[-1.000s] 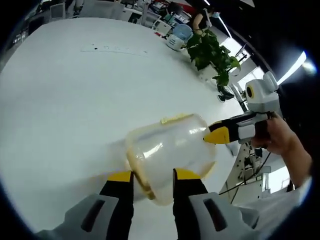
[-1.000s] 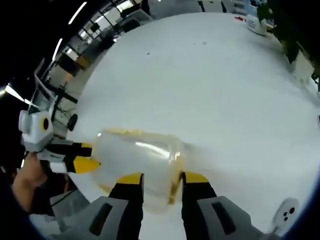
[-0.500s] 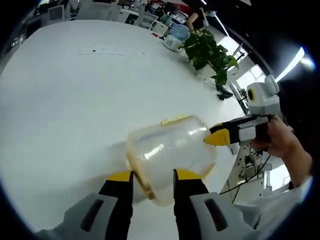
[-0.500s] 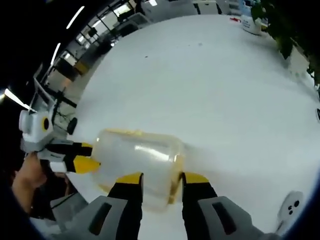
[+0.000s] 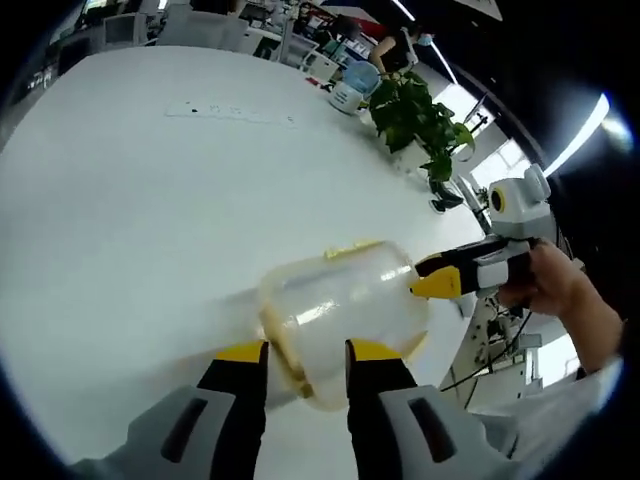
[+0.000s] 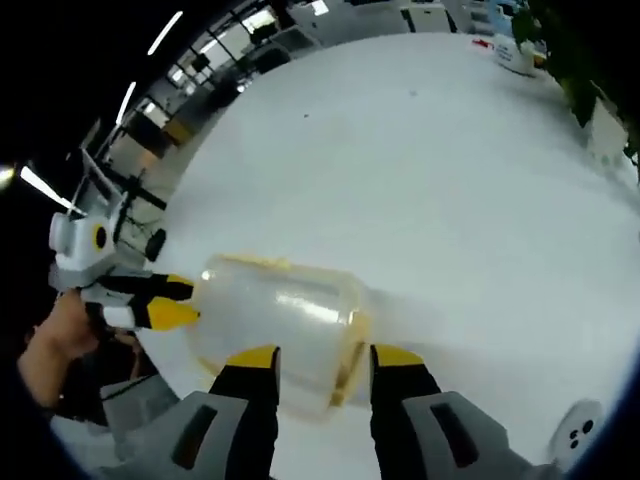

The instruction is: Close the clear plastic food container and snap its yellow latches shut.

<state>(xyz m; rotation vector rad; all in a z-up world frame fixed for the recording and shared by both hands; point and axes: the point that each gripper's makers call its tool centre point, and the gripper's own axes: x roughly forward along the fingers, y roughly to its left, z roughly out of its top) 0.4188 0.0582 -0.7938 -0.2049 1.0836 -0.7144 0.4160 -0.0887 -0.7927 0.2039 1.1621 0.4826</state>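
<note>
Two claws meet on the clear container (image 5: 340, 315), which lies low in the frame on the white desk (image 5: 140, 200). The left claw (image 5: 305, 352) has its jaws apart around the yellow-rimmed end; the right claw (image 6: 322, 357) straddles it likewise. The left gripper view adds a potted plant (image 5: 420, 120) at upper right, a power strip (image 5: 228, 112) at upper centre, and a hand (image 5: 555, 290). The right gripper view shows dim office desks upper left. No writing is legible.

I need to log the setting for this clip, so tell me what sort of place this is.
Most likely an open-plan office or lab. A large white table fills the foreground, a potted plant stands at its far edge, and desks with chairs sit under strip ceiling lights beyond it.
</note>
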